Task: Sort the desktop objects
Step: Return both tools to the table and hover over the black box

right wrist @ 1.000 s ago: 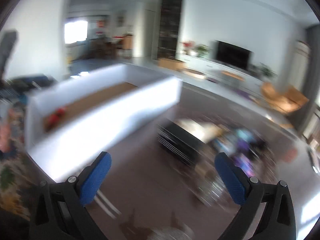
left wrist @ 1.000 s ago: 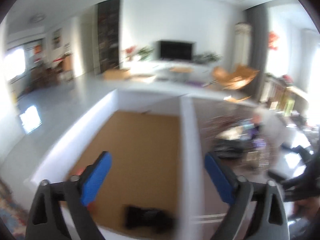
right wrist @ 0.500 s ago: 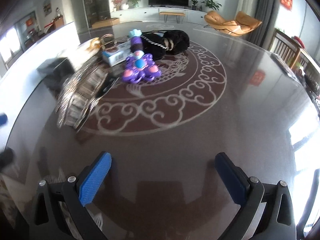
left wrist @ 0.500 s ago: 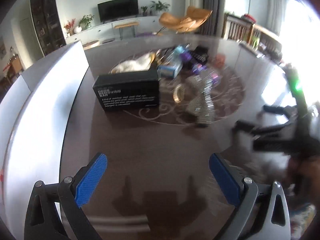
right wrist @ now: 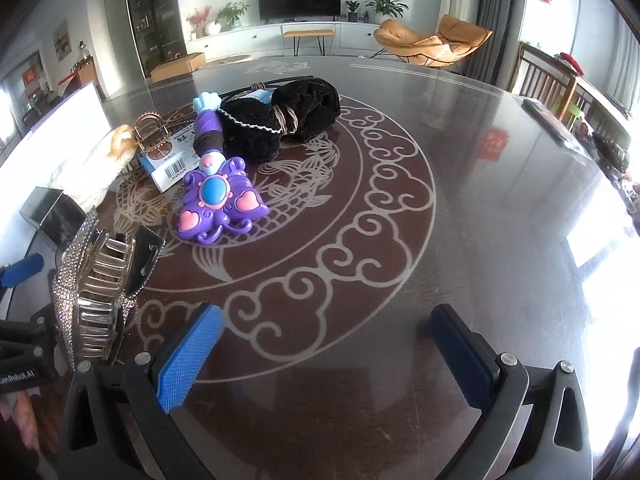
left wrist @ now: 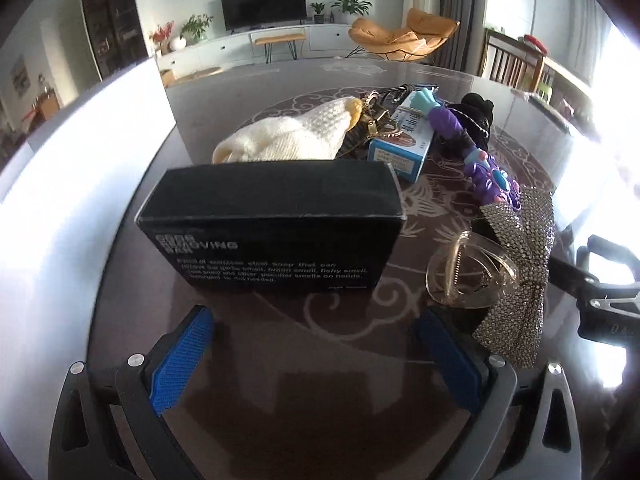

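Observation:
A black box (left wrist: 272, 220) with white print lies just ahead of my open, empty left gripper (left wrist: 316, 360). Behind it lie a cream knitted item (left wrist: 288, 136), a blue-white carton (left wrist: 404, 144), a purple toy wand (left wrist: 484, 172), a clear hair claw (left wrist: 468, 276) and a rhinestone bow (left wrist: 520, 264). My right gripper (right wrist: 324, 352) is open and empty over bare table. Ahead on its left lie the wand (right wrist: 218, 196), a black fabric bundle (right wrist: 280, 120), the carton (right wrist: 172, 160), the hair claw (right wrist: 104, 280) and the black box (right wrist: 48, 216).
A white box wall (left wrist: 80, 152) stands along the left of the dark patterned table (right wrist: 400, 220). A gold clasp (right wrist: 150, 132) lies on the carton. The right gripper's body (left wrist: 600, 288) shows at the right edge of the left wrist view. Chairs stand beyond the table.
Both views swung from the white box to the table's pile. The left gripper moved closer to the black box. The right gripper settled facing the wand and black fabric.

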### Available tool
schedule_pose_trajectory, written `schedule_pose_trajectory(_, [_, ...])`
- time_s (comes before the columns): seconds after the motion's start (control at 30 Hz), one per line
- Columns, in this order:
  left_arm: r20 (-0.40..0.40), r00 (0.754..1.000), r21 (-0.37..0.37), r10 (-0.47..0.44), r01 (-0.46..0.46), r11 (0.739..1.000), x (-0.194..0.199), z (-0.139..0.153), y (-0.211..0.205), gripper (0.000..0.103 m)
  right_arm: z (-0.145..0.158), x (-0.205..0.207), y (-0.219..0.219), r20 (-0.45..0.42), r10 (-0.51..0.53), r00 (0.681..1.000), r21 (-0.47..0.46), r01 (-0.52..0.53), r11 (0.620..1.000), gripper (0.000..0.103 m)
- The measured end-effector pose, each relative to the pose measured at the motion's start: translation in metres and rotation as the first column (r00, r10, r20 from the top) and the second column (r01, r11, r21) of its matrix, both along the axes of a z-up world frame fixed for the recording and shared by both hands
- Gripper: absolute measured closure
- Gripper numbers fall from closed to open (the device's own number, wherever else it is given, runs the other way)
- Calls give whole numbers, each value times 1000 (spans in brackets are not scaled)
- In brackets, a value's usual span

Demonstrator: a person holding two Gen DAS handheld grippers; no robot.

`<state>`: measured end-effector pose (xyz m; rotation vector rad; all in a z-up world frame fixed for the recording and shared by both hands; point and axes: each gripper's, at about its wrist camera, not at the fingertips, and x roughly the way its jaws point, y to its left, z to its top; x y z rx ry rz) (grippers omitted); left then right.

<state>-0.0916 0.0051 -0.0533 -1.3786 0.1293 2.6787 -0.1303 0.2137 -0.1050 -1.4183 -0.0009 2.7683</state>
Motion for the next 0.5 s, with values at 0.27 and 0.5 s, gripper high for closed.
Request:
schedule_pose_trajectory(0.27, [0,1000,12,20,-20,1000,0,1,-2,0,0,0,0,0,0,1000,0,0,1000,0])
schedule_pose_trajectory(0.5, [1,1000,11,20,-20,1000,-3,0,0,0,0,0,1,0,0,1000,0,0,1000,0])
